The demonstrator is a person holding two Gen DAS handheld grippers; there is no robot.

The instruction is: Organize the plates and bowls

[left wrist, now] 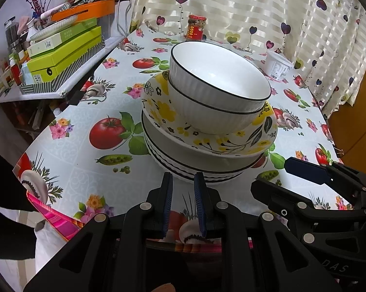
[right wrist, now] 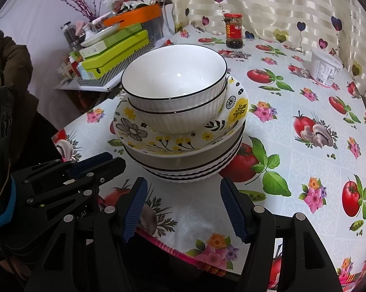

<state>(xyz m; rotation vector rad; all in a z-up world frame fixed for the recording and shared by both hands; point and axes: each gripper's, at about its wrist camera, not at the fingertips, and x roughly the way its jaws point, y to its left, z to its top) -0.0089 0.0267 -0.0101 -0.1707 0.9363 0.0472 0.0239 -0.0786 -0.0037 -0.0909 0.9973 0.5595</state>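
Note:
One stack stands on the table: two nested white ribbed bowls with black rims (left wrist: pixel 219 82) (right wrist: pixel 175 82) sit on a yellow flowered plate (left wrist: pixel 163 112) (right wrist: pixel 134 129), which rests on white plates with black wavy bands (left wrist: pixel 195 168) (right wrist: pixel 190 168). My left gripper (left wrist: pixel 183 182) is just in front of the stack's base, its jaws a narrow gap apart and empty. My right gripper (right wrist: pixel 183 194) is open and empty in front of the stack; it also shows in the left wrist view (left wrist: pixel 304 170).
A red-lidded sauce jar (left wrist: pixel 196 28) (right wrist: pixel 234 31) and a white plastic tub (left wrist: pixel 279 67) (right wrist: pixel 325 67) stand at the table's far side by the curtain. A side shelf with green boxes (left wrist: pixel 66 53) (right wrist: pixel 114 56) is to the left. The table's near edge is under both grippers.

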